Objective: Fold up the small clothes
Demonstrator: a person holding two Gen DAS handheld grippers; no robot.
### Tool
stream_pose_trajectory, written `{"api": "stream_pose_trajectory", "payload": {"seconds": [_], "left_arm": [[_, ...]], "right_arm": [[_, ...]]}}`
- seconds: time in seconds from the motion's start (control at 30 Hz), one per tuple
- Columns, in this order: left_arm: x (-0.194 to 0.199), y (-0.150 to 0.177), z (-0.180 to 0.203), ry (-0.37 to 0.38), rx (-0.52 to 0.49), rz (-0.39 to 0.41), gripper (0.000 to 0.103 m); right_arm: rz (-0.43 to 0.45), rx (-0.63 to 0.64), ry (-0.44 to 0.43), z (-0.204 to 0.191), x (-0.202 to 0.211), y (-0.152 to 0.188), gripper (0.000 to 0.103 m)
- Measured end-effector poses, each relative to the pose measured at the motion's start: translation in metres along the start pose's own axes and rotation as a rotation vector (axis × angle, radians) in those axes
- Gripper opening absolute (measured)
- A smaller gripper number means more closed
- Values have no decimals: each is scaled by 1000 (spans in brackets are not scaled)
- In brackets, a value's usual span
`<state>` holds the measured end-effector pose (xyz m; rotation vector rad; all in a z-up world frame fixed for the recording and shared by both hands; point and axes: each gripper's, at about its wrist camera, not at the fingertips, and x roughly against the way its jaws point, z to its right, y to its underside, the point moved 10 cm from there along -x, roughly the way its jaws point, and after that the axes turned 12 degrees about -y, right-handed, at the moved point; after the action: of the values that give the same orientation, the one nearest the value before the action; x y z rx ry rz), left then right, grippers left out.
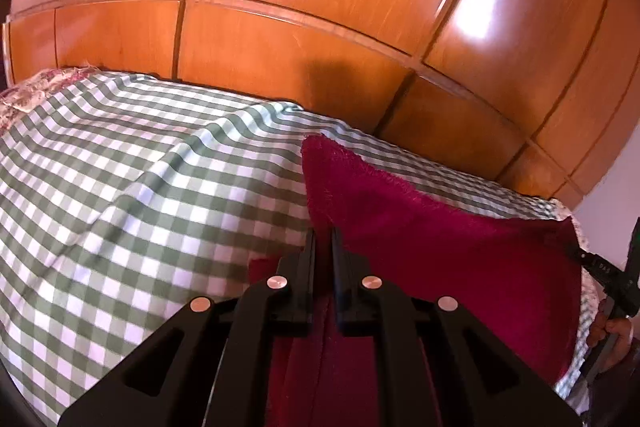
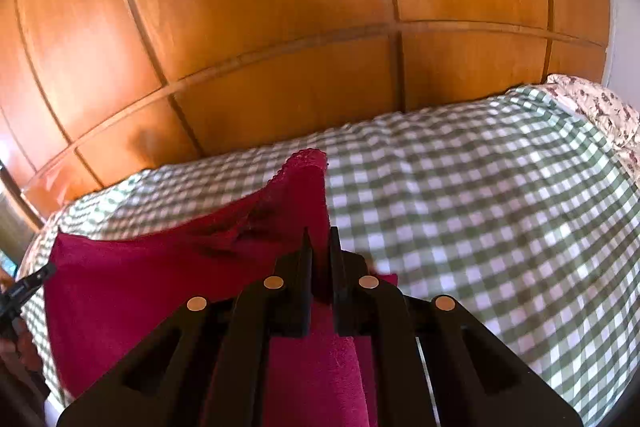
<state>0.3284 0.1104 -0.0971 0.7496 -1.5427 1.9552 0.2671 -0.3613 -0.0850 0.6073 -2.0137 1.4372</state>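
A dark red fuzzy cloth (image 1: 440, 247) is stretched above the green-and-white checked bed cover (image 1: 120, 187). My left gripper (image 1: 323, 239) is shut on the cloth's left edge, with red fabric pinched between its black fingers and hanging below them. In the right wrist view the same red cloth (image 2: 160, 275) spreads to the left, and my right gripper (image 2: 320, 239) is shut on its right edge, a lacy corner poking up past the fingertips. Each view shows the other gripper clamped on the far corner, the right gripper (image 1: 588, 259) and the left gripper (image 2: 44, 273).
A wooden panelled wardrobe (image 1: 320, 7) stands close behind the bed. A floral pillow (image 2: 600, 111) lies at the head of the checked cover (image 2: 480, 207). A hand (image 1: 616, 331) grips the other tool's handle at the right edge.
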Motion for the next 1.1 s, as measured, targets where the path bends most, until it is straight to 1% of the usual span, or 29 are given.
{"api": "stream_pose_trajectory", "payload": {"seconds": [0.07, 0.13, 0.2, 0.23, 0.3, 0.33, 0.37, 0.43, 0.47, 0.5, 0.53, 0.6, 0.67, 0.73, 0.83, 0.87, 0.9, 0.93, 0.97, 1.03, 1.1], "left_arm": [[-16, 1, -2, -36, -6, -29, 6], [-37, 11, -2, -88, -28, -81, 6], [-52, 24, -6, -145, -50, -121, 7], [-58, 31, -7, -166, -59, -142, 11], [-51, 30, -9, -175, -53, -123, 18], [-44, 28, -12, -192, -43, -107, 31], [-37, 26, -14, -199, -32, -90, 34], [-15, 24, -12, -179, -22, -42, 34], [-1, 26, -9, -167, -33, -16, 35], [9, 28, -5, -160, -49, 7, 36], [15, 31, -2, -154, -62, 19, 37], [32, 46, 10, -112, -95, 36, 42], [40, 67, 22, -73, -124, 21, 43], [44, 84, 32, -64, -151, 9, 43], [50, 103, 48, -36, -181, -7, 43], [50, 106, 52, -32, -187, -7, 43], [51, 111, 58, -13, -201, -13, 45], [50, 114, 62, -4, -218, -17, 49], [47, 118, 64, -25, -243, -19, 54], [43, 126, 62, -74, -265, -28, 57], [32, 134, 56, -101, -278, -54, 59]], "right_arm": [[-30, -13, 33, 10, -18, 3, 6], [-100, -38, 74, 23, -43, 19, 5], [-152, -55, 92, 30, -59, 34, 5], [-163, -62, 94, 32, -62, 40, 5], [-144, -78, 78, 31, -56, 41, 5], [-137, -84, 73, 30, -52, 39, 5], [-126, -81, 71, 29, -45, 37, 5], [-96, -56, 70, 23, -29, 32, 5], [-77, -42, 48, 16, -18, 31, 5], [-67, -35, 25, 10, -9, 33, 15], [-57, -28, -4, 3, 0, 37, 32], [-51, -1, -52, -13, 14, 48, 47], [-75, 31, -102, -32, 22, 65, 47], [-113, 60, -141, -51, 24, 89, 47], [-145, 115, -154, -74, 26, 115, 47], [-151, 112, -167, -78, 26, 120, 47], [-163, 105, -192, -84, 25, 128, 47], [-175, 117, -198, -89, 23, 135, 47], [-178, 137, -184, -91, 22, 139, 47], [-191, 158, -152, -87, 19, 146, 47], [-189, 169, -109, -75, 16, 151, 45]]}}
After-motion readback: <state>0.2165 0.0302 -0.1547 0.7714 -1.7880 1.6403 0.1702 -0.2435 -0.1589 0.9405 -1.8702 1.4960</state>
